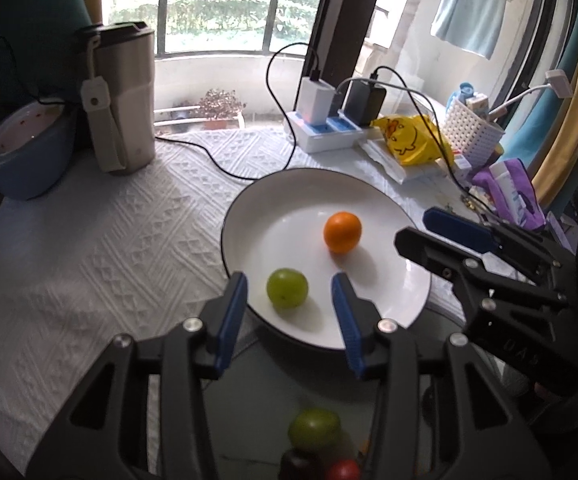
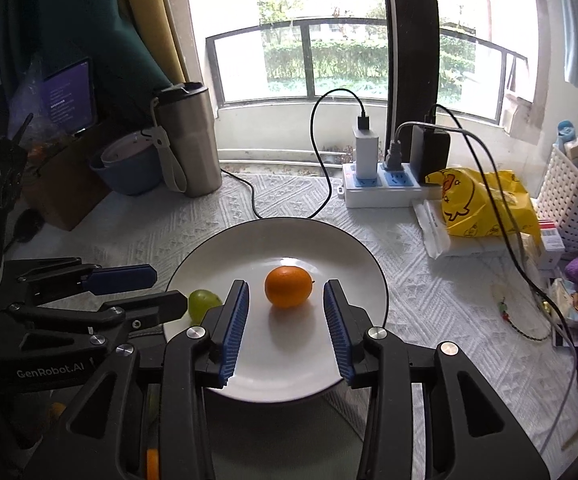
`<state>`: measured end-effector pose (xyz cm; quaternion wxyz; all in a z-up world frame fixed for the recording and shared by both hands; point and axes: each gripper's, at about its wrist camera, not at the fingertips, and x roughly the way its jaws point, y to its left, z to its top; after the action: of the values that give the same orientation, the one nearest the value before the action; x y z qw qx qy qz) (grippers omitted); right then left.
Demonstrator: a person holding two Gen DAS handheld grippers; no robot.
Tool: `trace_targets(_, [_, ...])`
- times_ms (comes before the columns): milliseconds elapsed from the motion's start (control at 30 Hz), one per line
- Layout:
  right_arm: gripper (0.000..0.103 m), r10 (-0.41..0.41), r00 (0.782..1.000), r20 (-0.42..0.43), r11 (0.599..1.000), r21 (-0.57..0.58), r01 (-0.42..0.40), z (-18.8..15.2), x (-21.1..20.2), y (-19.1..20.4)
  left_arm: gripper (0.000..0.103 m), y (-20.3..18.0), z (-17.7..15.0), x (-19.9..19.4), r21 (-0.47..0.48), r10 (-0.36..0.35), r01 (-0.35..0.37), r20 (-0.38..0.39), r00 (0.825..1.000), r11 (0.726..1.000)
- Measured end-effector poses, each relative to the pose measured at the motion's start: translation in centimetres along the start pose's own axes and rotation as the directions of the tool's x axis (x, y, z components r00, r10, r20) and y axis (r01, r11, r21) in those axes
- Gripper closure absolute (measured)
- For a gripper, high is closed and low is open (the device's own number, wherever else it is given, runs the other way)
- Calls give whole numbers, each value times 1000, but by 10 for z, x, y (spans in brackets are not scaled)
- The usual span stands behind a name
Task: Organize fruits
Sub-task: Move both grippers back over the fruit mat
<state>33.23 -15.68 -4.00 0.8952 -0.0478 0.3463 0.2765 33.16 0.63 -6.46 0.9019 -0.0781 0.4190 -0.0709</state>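
Take the white plate (image 1: 373,200) as your landmark and work from its left edge across. The green fruit (image 1: 287,287) lies on the plate near that left rim, and your left tool (image 1: 289,312) hangs over the same edge with its blue pads apart, one on each side of the fruit's line and neither touching it. The fruit is set down, so the step in hand looks like the release and pull-away: lift the left tool straight up and back along its own line, keeping the pads wide so neither clips the fruit and rolls it toward the rim.

Nearer the plate's middle sits the orange fruit (image 2: 288,286), well apart from the green one. Your right tool (image 2: 286,322) points down at it from the near rim, pads apart and empty, the fruit lying free beyond them. Draw it back the same way, without a sideways sweep.

Both tools tilt steeply downward toward the plate, side by side, the left one's fingers crossing the plate's left rim in the right wrist view.

Below the plate's near edge, another green fruit (image 1: 313,429) and something red (image 1: 343,470) wait, blurred.
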Motion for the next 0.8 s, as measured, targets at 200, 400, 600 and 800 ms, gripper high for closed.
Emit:
trace_targets(200, [62, 1, 1000, 10, 1000, 1, -1, -8, -16, 3, 39, -7, -9, -14, -1, -4, 4, 19, 1000, 1000])
trace_targets(400, [62, 1, 1000, 16, 1000, 7, -1, -18, -30, 4, 35, -16, -17, -26, -2, -3, 3, 37, 999, 1000])
trace_targets(600, [62, 3, 1000, 23, 1000, 7, -3, -29, -43, 2, 35, -28, -30, -37, 4, 0, 0, 49, 999, 1000])
trace_targets(800, [62, 11, 1000, 22, 1000, 11, -11, -43, -56, 0, 35, -39, -47, -47, 7, -5, 4, 60, 998, 1000])
